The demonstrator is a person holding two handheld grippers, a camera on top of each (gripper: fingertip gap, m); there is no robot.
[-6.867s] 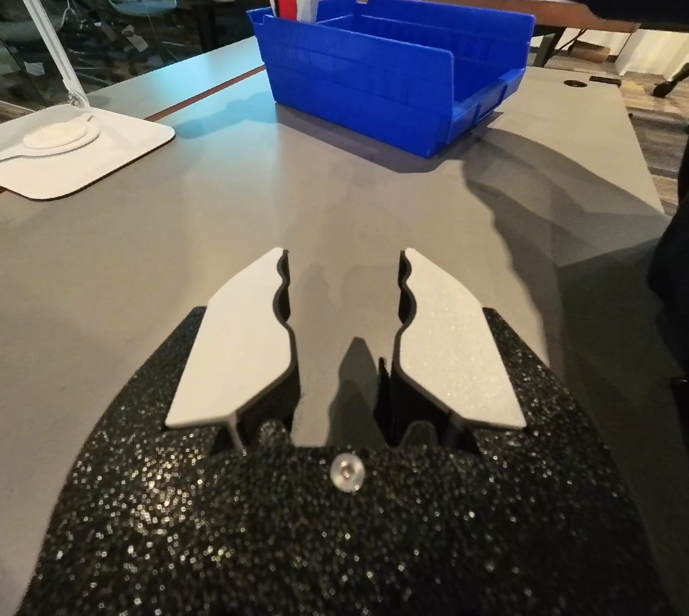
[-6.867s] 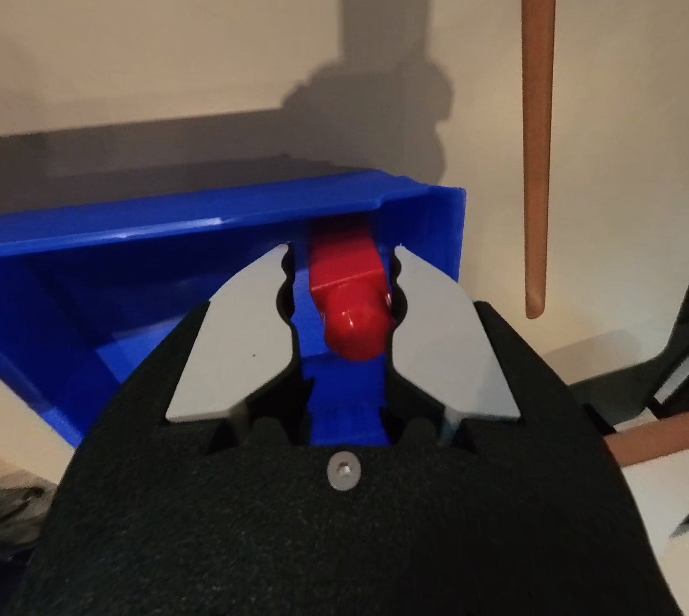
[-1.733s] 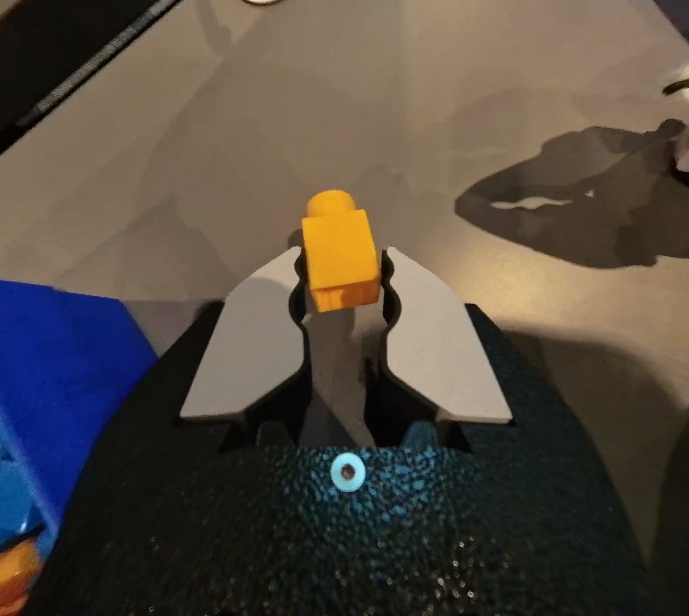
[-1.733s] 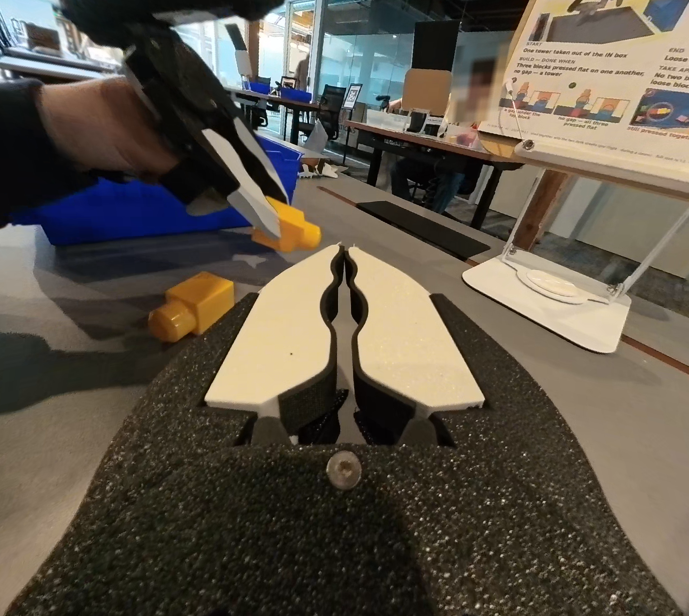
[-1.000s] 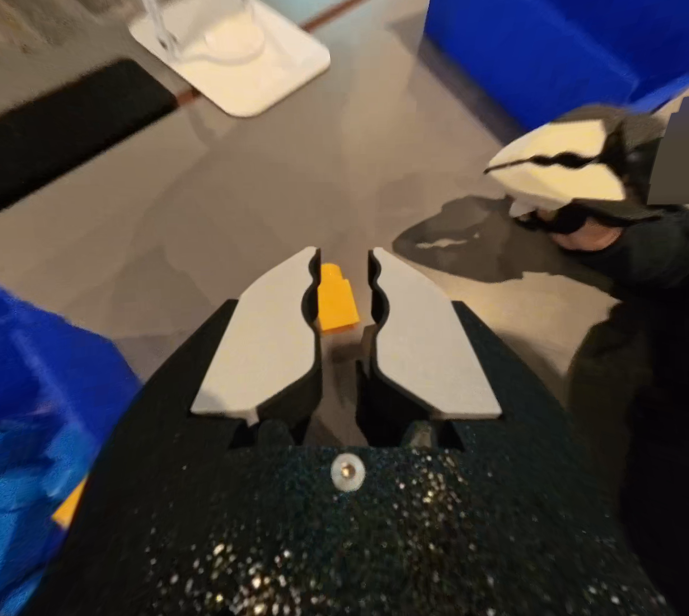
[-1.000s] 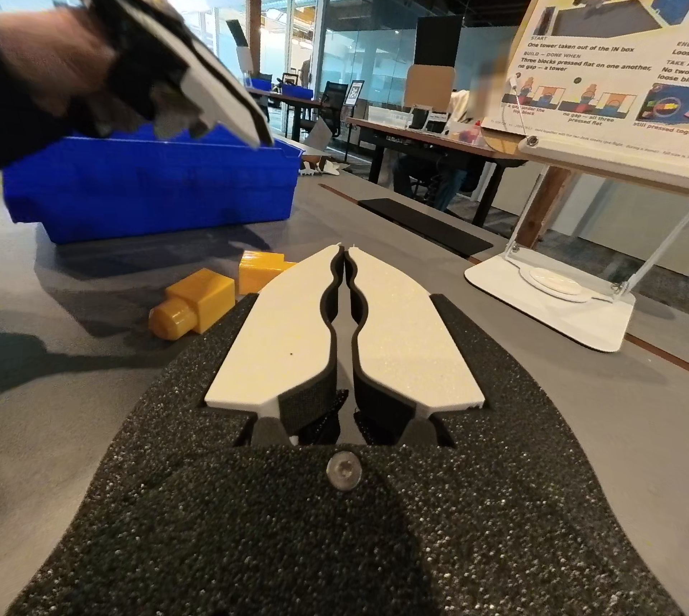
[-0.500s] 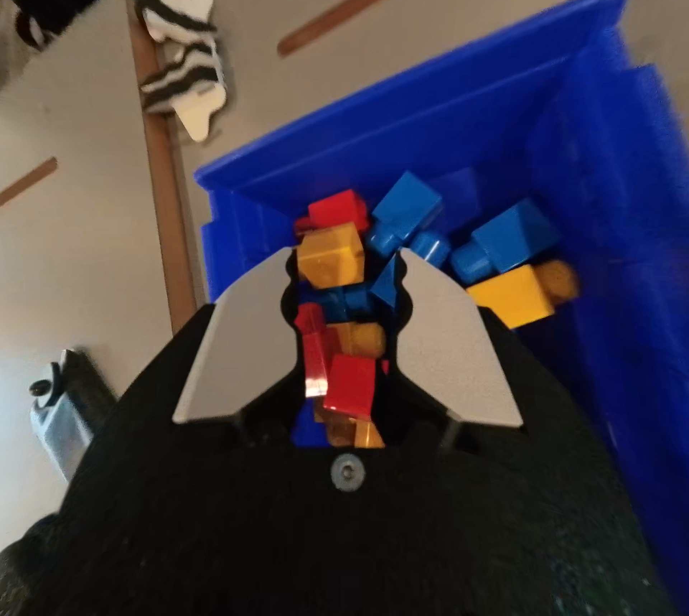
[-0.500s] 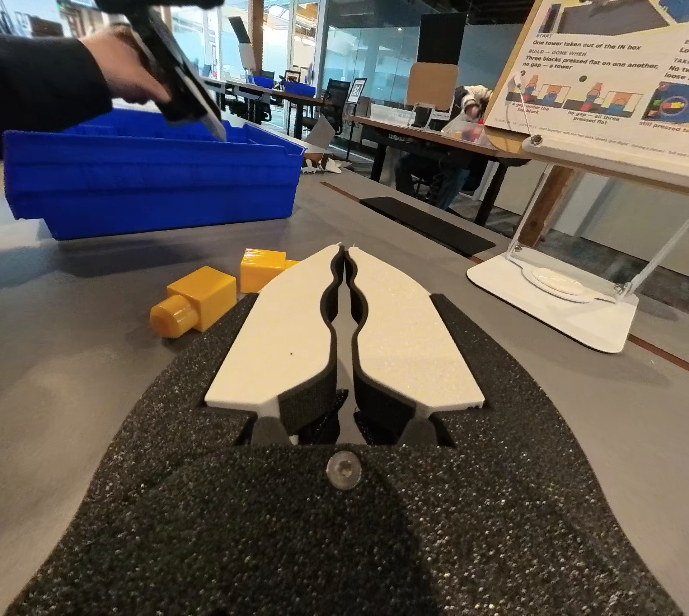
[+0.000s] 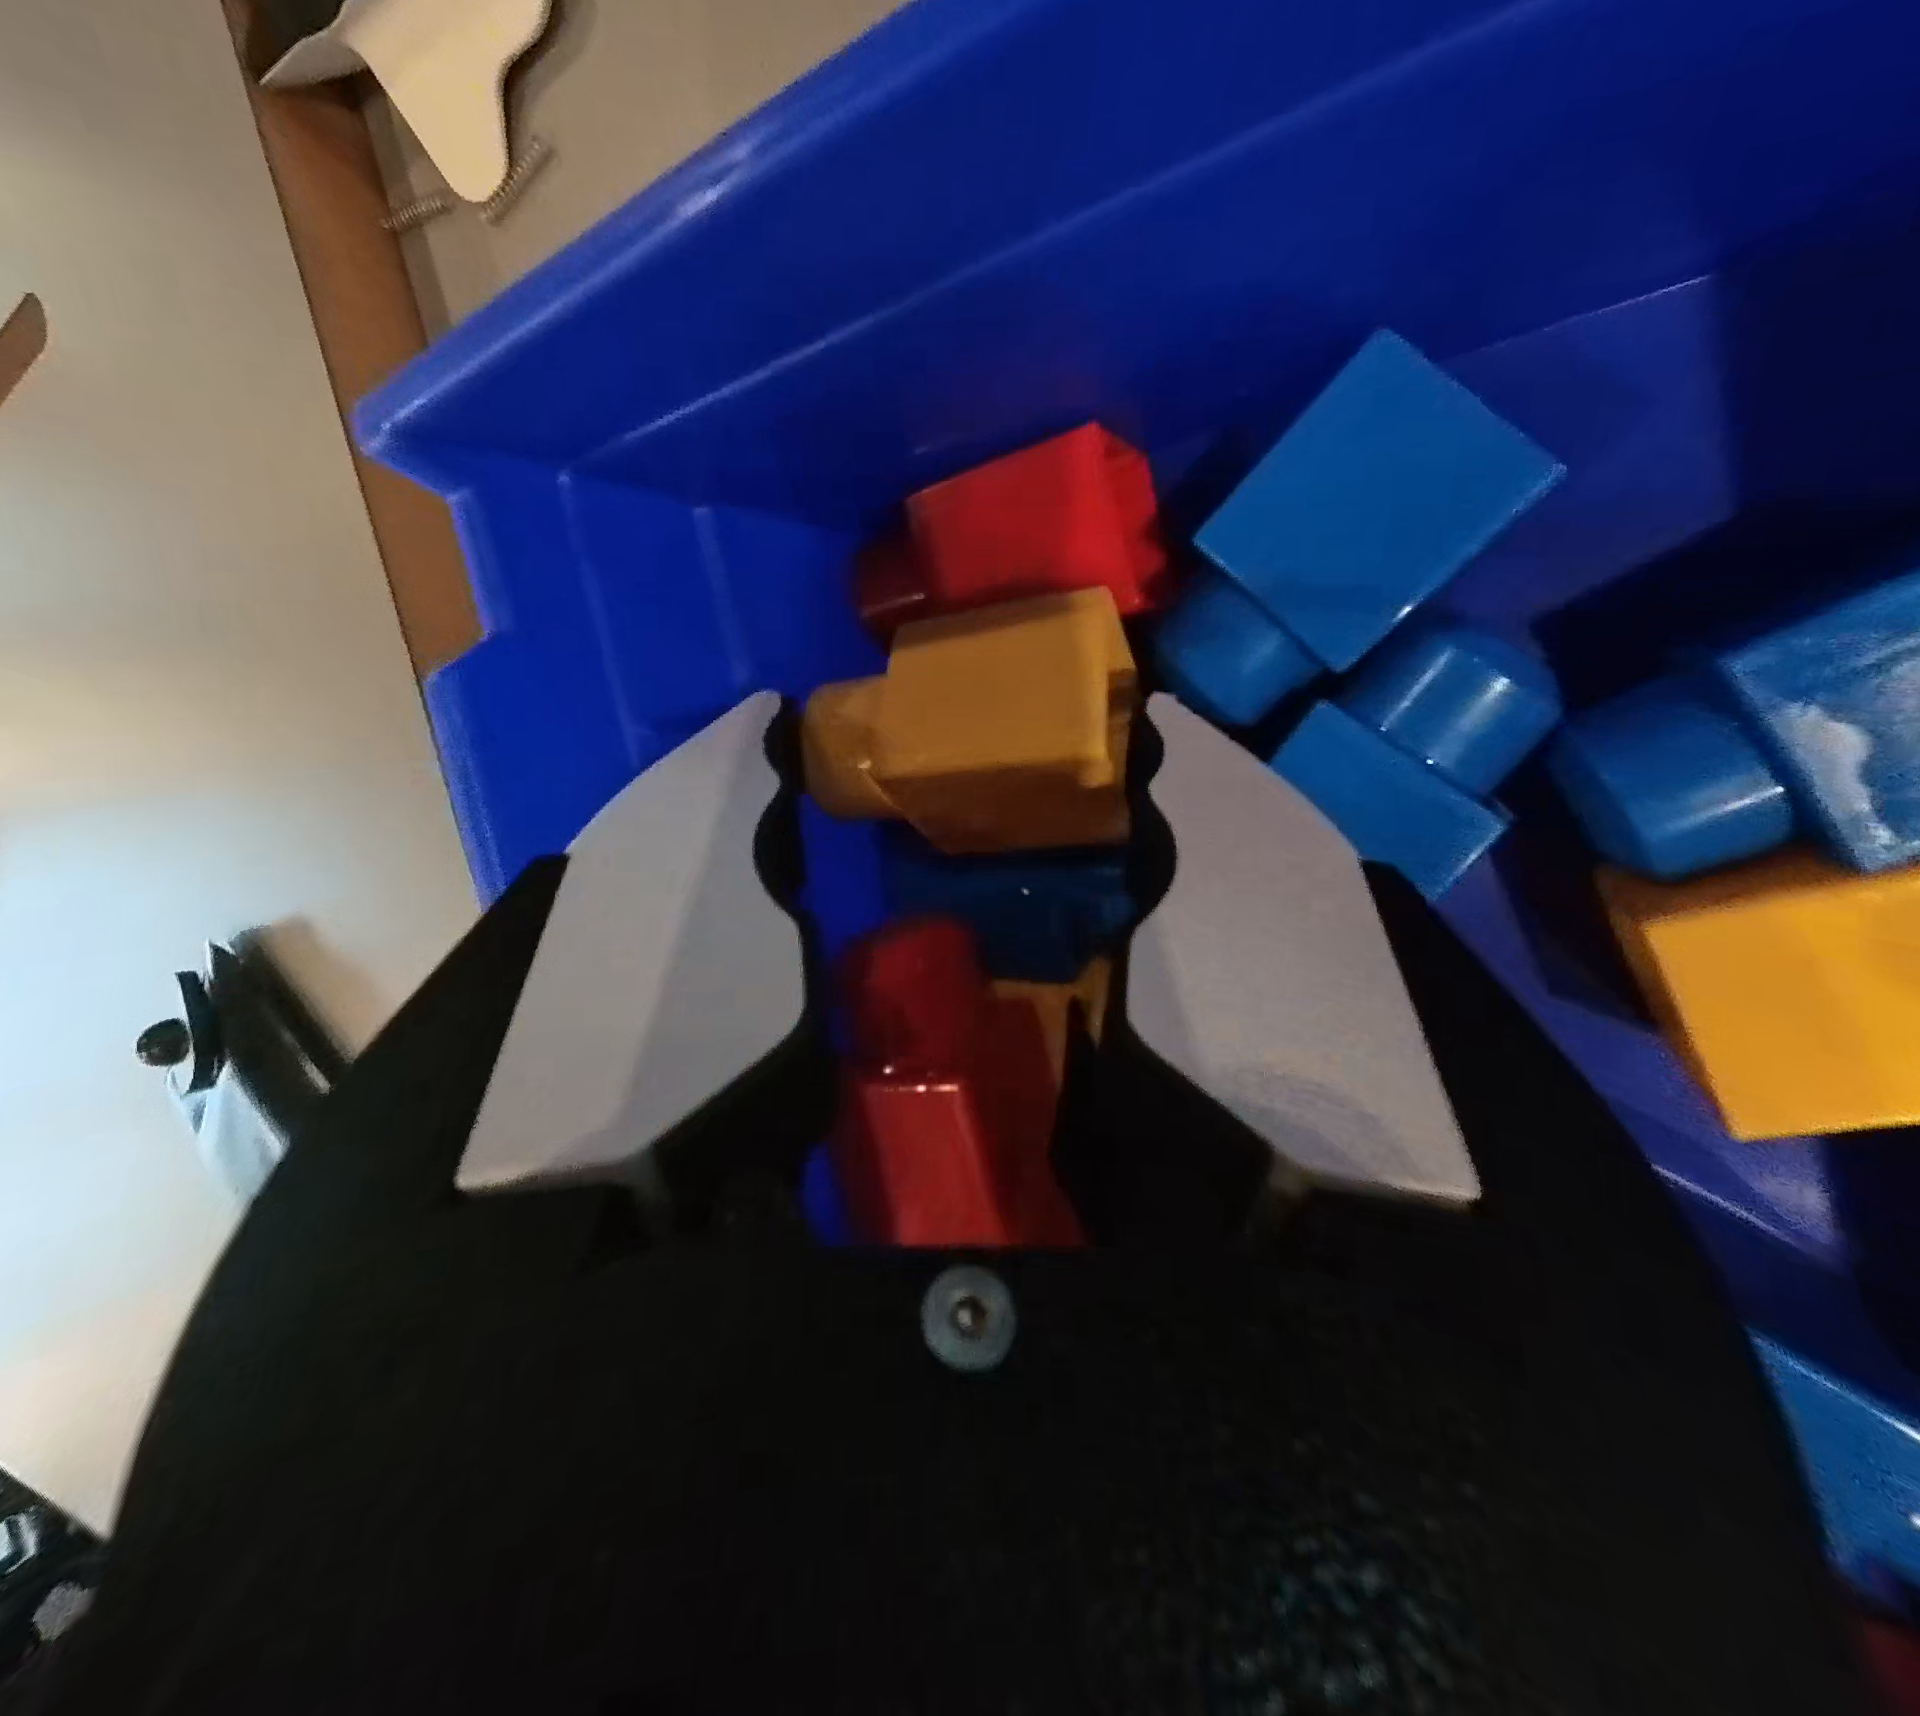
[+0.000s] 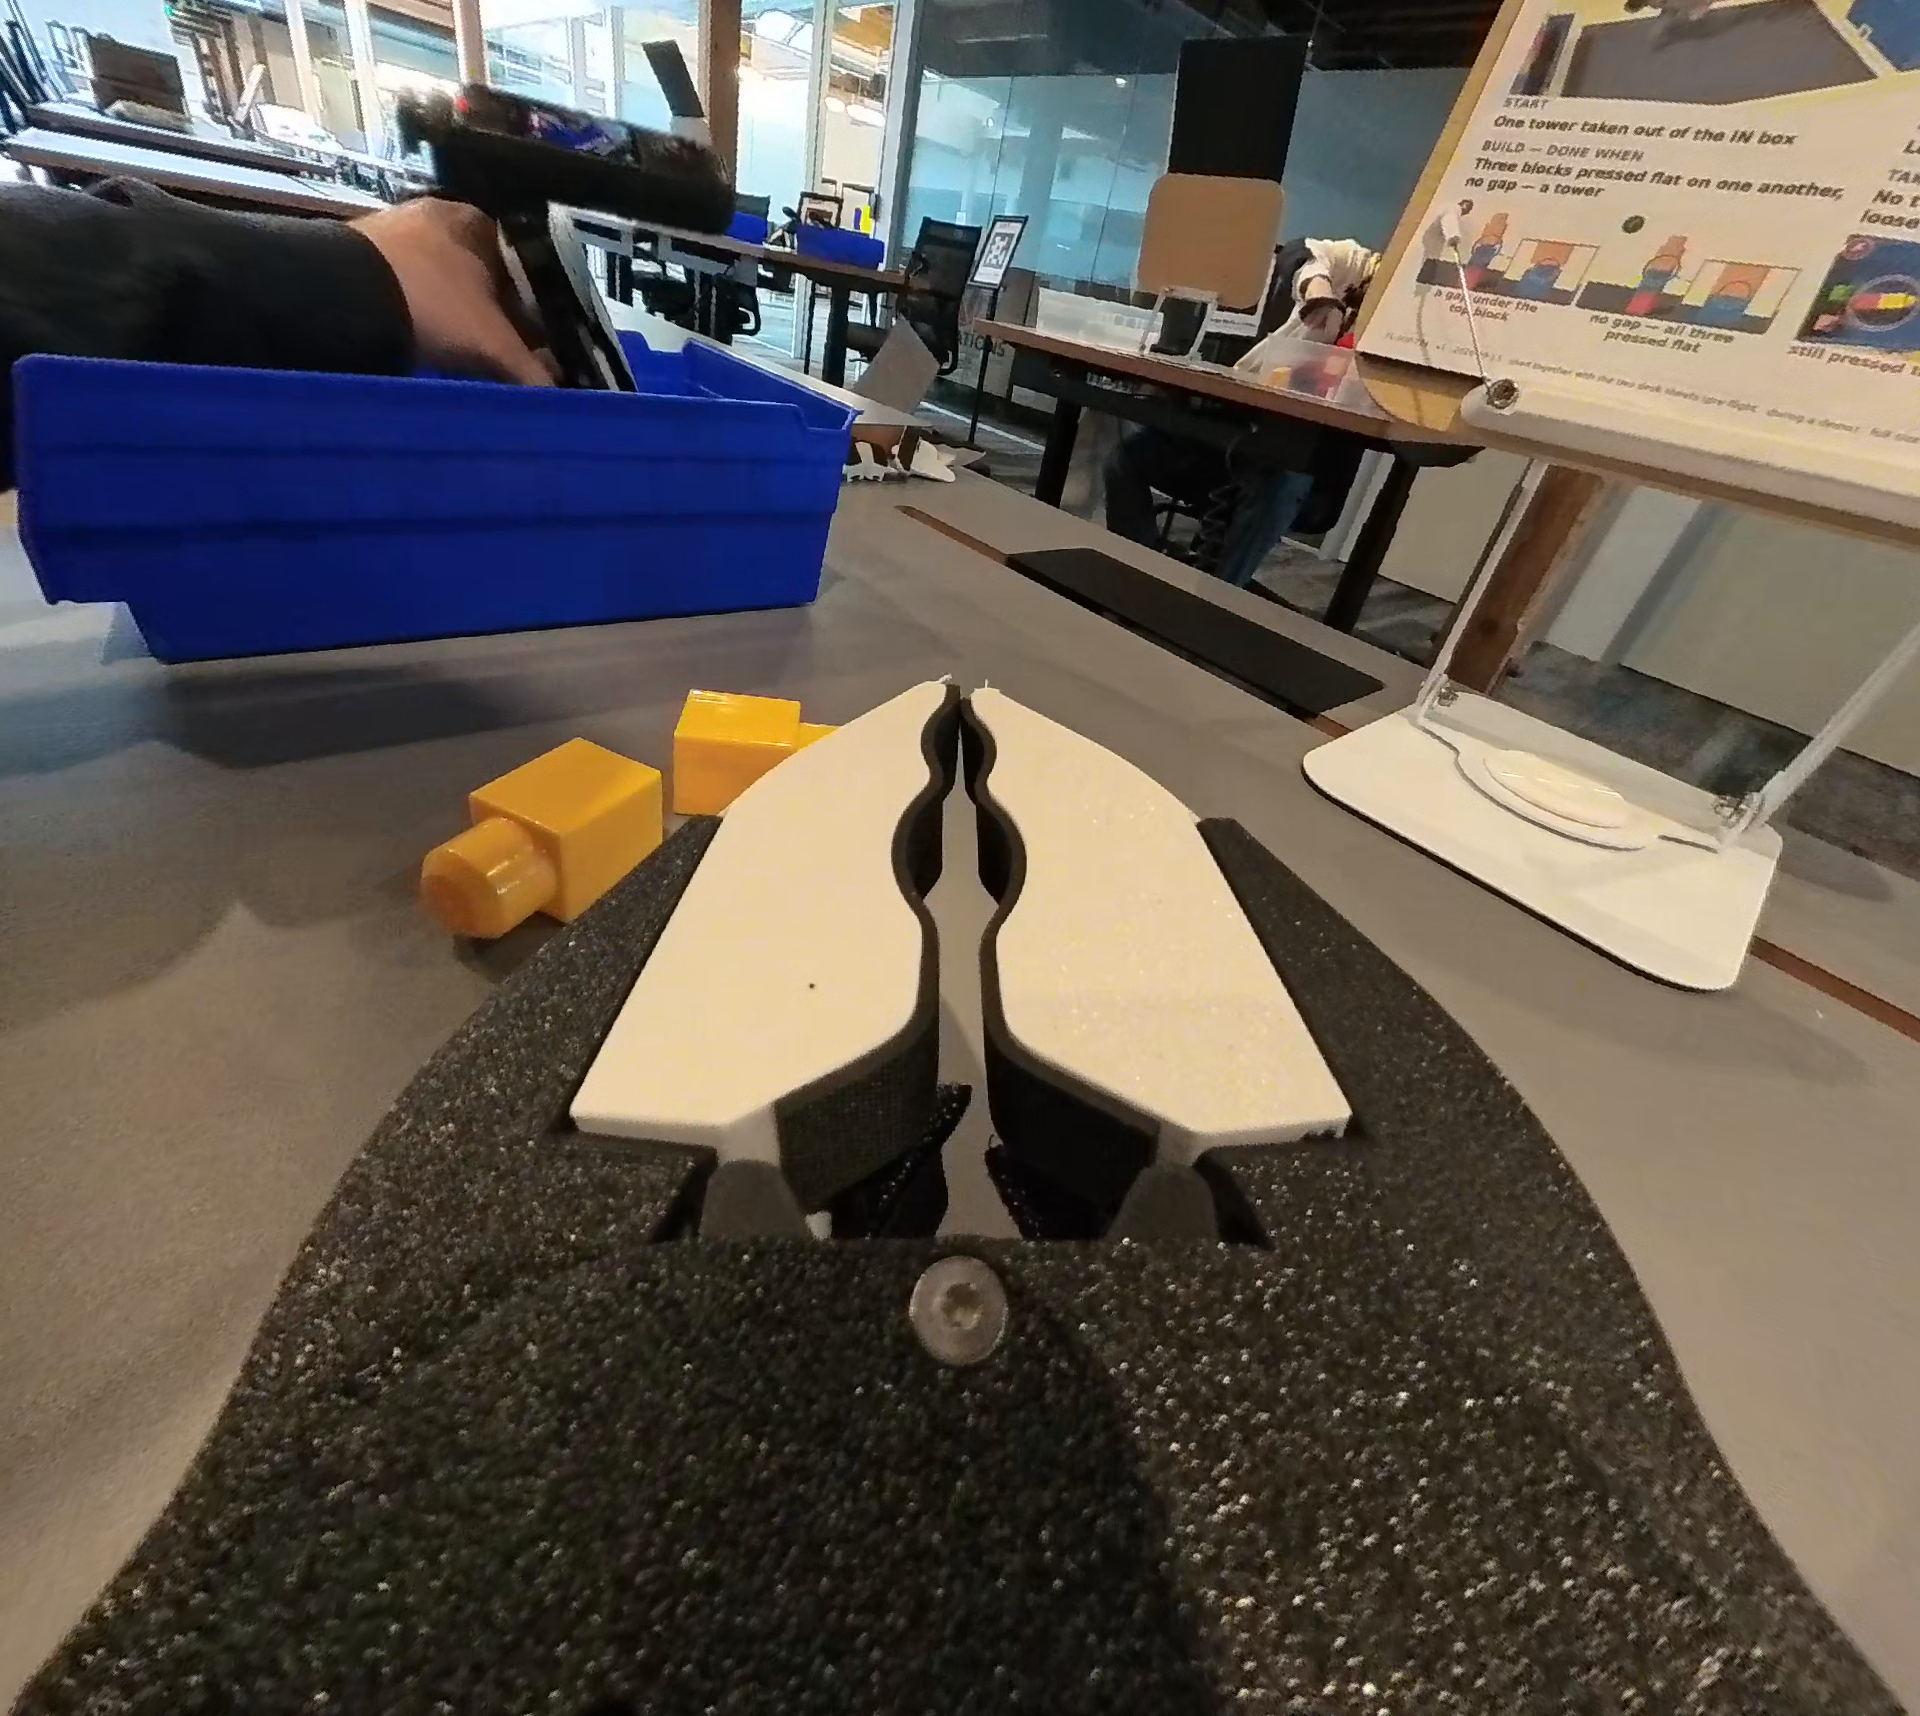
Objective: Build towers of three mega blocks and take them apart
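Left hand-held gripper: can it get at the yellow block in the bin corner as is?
Probably yes. The left hand-held gripper is open over the blue bin, fingers either side of the yellow block, which lies on top of the pile. The red block beside it is tight, though.

A smooth grey tabletop (image 10: 260,991) fills the lower frame. On it, upper left, sits a blue plastic bin (image 10: 436,523). Two yellow plastic blocks (image 10: 566,819) lie left of centre, close together. A white flat stand base (image 10: 1558,845) rests at right, a black flat mat (image 10: 1195,632) behind it.
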